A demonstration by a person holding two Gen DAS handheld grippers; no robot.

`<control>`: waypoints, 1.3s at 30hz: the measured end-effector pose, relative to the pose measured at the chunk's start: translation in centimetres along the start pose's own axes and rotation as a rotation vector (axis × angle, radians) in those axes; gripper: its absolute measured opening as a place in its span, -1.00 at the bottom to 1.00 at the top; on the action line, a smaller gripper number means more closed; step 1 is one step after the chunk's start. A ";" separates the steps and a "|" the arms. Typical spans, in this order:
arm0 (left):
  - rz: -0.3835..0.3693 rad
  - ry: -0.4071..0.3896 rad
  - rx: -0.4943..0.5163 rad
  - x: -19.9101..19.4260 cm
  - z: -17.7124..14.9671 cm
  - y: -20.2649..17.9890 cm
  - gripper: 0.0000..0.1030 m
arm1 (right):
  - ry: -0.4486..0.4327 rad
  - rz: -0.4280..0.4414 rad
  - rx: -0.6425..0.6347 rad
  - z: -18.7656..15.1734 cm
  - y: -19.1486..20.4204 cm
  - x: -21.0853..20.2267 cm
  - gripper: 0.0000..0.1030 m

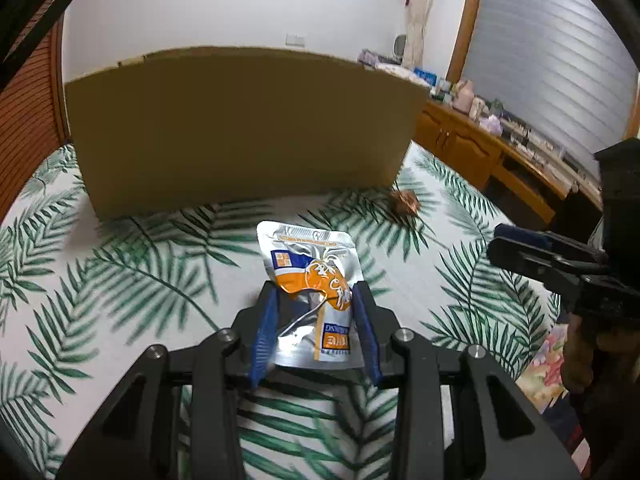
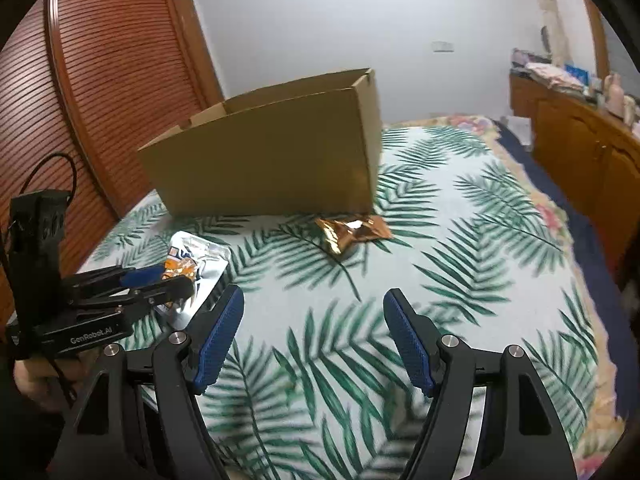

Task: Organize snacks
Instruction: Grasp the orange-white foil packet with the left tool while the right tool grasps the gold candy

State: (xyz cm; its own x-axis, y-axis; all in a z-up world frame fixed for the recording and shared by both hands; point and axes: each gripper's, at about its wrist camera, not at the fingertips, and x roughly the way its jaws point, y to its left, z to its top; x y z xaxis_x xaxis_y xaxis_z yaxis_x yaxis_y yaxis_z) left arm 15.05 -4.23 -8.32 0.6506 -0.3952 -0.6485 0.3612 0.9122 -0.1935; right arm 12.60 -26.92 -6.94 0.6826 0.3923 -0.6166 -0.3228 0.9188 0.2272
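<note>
1. Left gripper [image 1: 314, 300] clenches the silver-and-orange snack pouch [image 1: 310, 264] by its lower half, before the cardboard box [image 1: 240, 128]; the crinkled foil could slip free.
2. Right gripper [image 2: 314, 312] hangs released; the gold snack packet [image 2: 352, 232] lies at the box's right corner on the palm-print bedspread [image 2: 460, 248].

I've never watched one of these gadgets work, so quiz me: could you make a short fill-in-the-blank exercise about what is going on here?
1. The left gripper is closed on a silver and ____ snack pouch.
2. The right gripper holds nothing; its jaws are ____.
3. The copper-coloured packet lies on the leaf-print cover, just in front of the cardboard ____.

Missing words: orange; open; box
</note>
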 end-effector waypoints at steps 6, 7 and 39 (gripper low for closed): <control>0.041 -0.052 0.023 -0.5 1.7 1.9 -0.31 | 0.029 -0.003 0.008 2.6 -0.3 2.3 0.30; 0.049 -0.059 0.028 -0.6 1.9 2.2 -0.31 | 0.032 -0.003 0.022 3.0 -0.6 2.6 0.28; 0.113 -0.099 0.077 0.5 2.1 2.9 -0.30 | 0.196 -0.144 0.036 4.4 -3.0 8.3 -0.02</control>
State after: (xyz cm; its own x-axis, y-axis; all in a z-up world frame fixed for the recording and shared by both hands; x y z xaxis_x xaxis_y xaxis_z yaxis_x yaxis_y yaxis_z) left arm 17.80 -2.01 -7.64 0.7510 -0.3027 -0.5868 0.3294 0.9420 -0.0643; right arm 22.12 -26.25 -9.44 0.5784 0.2445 -0.7783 -0.2056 0.9669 0.1511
